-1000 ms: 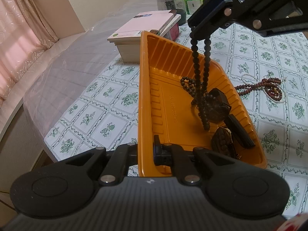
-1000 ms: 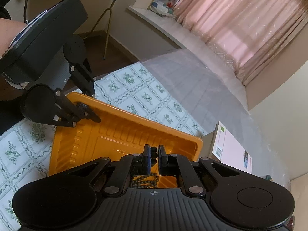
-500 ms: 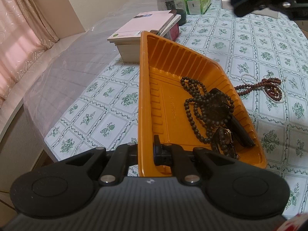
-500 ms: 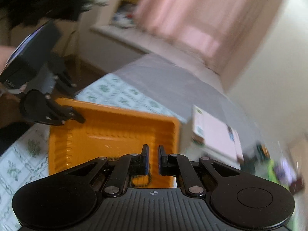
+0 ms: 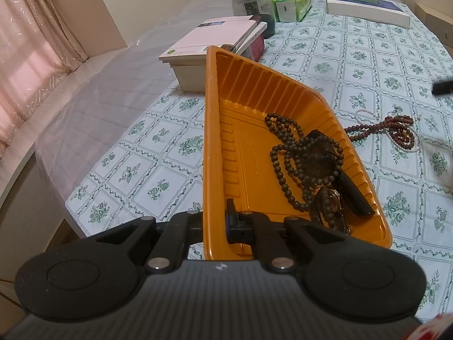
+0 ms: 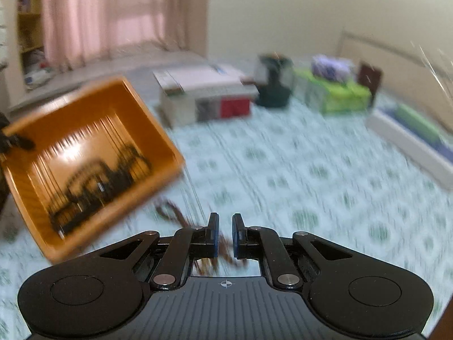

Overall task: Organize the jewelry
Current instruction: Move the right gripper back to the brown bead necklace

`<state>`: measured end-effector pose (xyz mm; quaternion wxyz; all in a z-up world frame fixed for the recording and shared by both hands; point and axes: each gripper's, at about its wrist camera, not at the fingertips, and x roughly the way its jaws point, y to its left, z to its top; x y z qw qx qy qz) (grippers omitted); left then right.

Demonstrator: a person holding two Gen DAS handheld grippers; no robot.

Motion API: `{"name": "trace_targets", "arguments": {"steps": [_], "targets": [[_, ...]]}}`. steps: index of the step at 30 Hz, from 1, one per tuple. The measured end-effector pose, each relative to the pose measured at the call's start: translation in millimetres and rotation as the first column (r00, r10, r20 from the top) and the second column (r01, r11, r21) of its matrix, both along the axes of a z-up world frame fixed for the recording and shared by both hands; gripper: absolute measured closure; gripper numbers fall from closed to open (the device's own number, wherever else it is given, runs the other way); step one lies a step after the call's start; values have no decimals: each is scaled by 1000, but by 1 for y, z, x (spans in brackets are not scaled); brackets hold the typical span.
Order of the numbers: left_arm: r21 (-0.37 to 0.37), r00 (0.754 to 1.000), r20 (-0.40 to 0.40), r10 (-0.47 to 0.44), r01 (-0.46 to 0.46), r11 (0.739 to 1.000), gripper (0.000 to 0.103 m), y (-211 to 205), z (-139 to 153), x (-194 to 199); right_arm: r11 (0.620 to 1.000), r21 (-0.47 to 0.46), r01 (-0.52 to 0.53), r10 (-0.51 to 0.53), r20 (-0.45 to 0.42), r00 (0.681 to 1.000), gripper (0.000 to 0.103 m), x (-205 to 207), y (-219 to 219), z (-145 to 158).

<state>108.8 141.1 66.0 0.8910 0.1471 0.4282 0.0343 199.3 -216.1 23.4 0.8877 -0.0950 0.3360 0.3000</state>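
My left gripper (image 5: 215,217) is shut on the near left wall of the orange tray (image 5: 240,90), one finger inside and one outside. In the tray lies a dark bead necklace (image 5: 286,170) coiled over other dark pieces, with a black stick (image 5: 354,195) beside them. To the tray's right, a reddish-brown bead string (image 5: 379,127) and a thin pearl strand (image 5: 365,113) lie on the tablecloth. In the blurred right wrist view, my right gripper (image 6: 225,223) is shut with nothing in it, just above the reddish beads (image 6: 175,212). The tray (image 6: 158,130) is to its left.
Behind the tray is a stack of books (image 5: 215,42), then a dark green jar (image 5: 249,2) and green tissue packs (image 5: 291,2). A flat white box (image 5: 368,11) lies at the far right. Clear plastic sheet (image 5: 113,93) covers the table's left edge.
The dark bead necklace that hung from my right gripper now lies in the tray. My right gripper swung right and down, rolling as it went. My left gripper kept still.
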Motion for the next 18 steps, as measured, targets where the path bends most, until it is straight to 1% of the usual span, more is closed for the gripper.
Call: {"name": "trace_targets", "arguments": {"steps": [3,6,10,13,18], "targets": [[0,1000,-3,0,0,1000,97,0,1,0,998,-60,-3,1,-31,1000,94,-7,-5,-23],[4,1000,-3,0,0,1000,97,-2,2,0,992,-120,-39,37,-20,999,94,-11,-4,-37],[6,1000,-4,1,-1,1000,97,-3,2,0,979,-176,-108,109,-2,994,92,-9,6,-45],[5,1000,-6,2,-2,1000,97,-2,2,0,966,-208,-152,158,11,987,88,-1,12,-52],[9,1000,-7,4,-4,1000,97,-3,3,0,929,-297,-222,243,35,970,88,12,22,-63]]}}
